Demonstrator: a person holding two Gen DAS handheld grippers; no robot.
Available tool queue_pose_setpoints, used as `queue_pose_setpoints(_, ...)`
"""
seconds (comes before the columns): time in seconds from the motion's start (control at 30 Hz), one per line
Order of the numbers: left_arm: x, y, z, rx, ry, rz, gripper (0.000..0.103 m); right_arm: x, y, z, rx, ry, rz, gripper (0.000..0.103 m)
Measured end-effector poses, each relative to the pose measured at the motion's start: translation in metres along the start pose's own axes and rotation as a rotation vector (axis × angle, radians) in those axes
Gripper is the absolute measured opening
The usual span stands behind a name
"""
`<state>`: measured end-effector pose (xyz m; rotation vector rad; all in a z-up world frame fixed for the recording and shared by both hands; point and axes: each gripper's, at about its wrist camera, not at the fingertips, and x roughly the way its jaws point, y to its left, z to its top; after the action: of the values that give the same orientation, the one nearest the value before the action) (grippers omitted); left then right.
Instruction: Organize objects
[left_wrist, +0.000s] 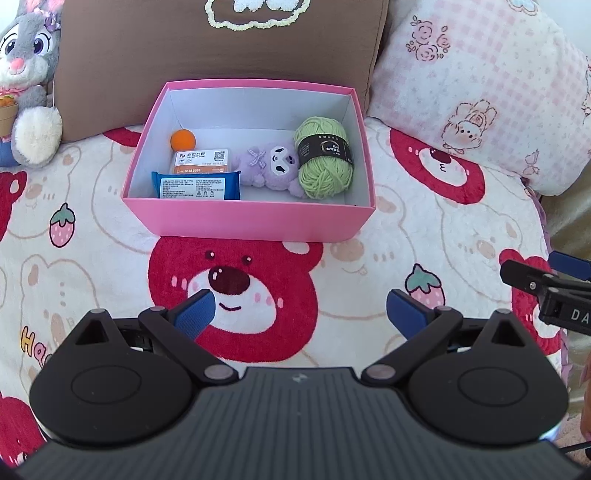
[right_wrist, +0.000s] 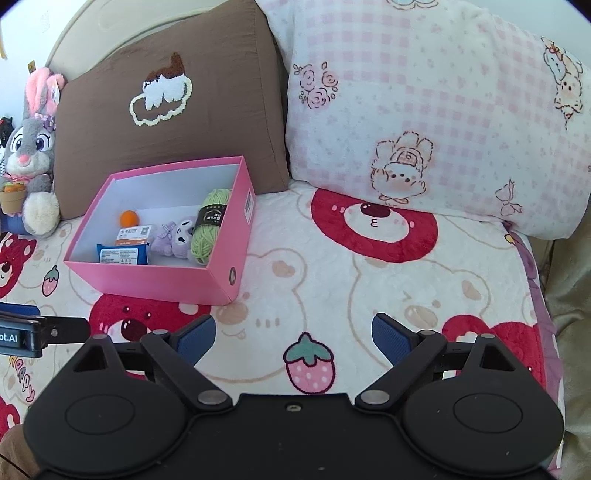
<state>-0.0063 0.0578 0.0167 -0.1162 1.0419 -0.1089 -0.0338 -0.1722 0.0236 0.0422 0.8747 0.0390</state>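
A pink box (left_wrist: 243, 218) (right_wrist: 155, 280) stands on the bed before the pillows. Inside lie a green yarn ball (left_wrist: 324, 158) (right_wrist: 208, 225), a purple plush toy (left_wrist: 271, 166) (right_wrist: 175, 238), an orange ball (left_wrist: 183, 140) (right_wrist: 129, 218), a white card packet (left_wrist: 201, 160) (right_wrist: 133, 234) and a blue packet (left_wrist: 195, 186) (right_wrist: 123, 255). My left gripper (left_wrist: 299, 314) hovers over the blanket in front of the box, jaws wide open and empty. My right gripper (right_wrist: 293, 338) hangs to the right of the box, also open and empty. Each gripper's tip shows at the edge of the other's view.
A bear-and-strawberry blanket (left_wrist: 369, 266) (right_wrist: 369, 288) covers the bed. Behind the box lean a brown pillow (left_wrist: 221, 44) (right_wrist: 177, 122) and a pink checked pillow (left_wrist: 480, 92) (right_wrist: 424, 110). A grey rabbit plush (left_wrist: 29, 85) (right_wrist: 31, 158) sits at the far left.
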Motion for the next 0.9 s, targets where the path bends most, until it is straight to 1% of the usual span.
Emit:
queue_pose_setpoints(0.17,0.0020,-0.0042,-0.0014,0.024,-0.006,0.037,0.101,0.0044,0.0049,-0.0013,-0.034,0.035,-0.035,0.094)
queue_pose_setpoints(0.3,0.0019,-0.0044,-0.0011,0.022,-0.006,0.036,0.101,0.0060,0.0060,-0.0015,-0.031,0.049,-0.038,0.094)
queue_pose_setpoints(0.47,0.0038,-0.0066,-0.0005,0.029,0.011,0.056,0.101,0.0054,0.0062,-0.0020,-0.029,0.053,-0.041,0.094)
queue_pose_setpoints(0.63,0.0052,-0.0055,-0.0041,0.015,0.017,0.057,0.101,0.0068,0.0058,-0.0033,-0.027,0.064,-0.039,0.094)
queue_pose_setpoints(0.9,0.0028,-0.0087,-0.0093,0.025,0.013,0.066,0.101,0.0055,0.0032,-0.0054,-0.028,0.068,-0.082,0.094)
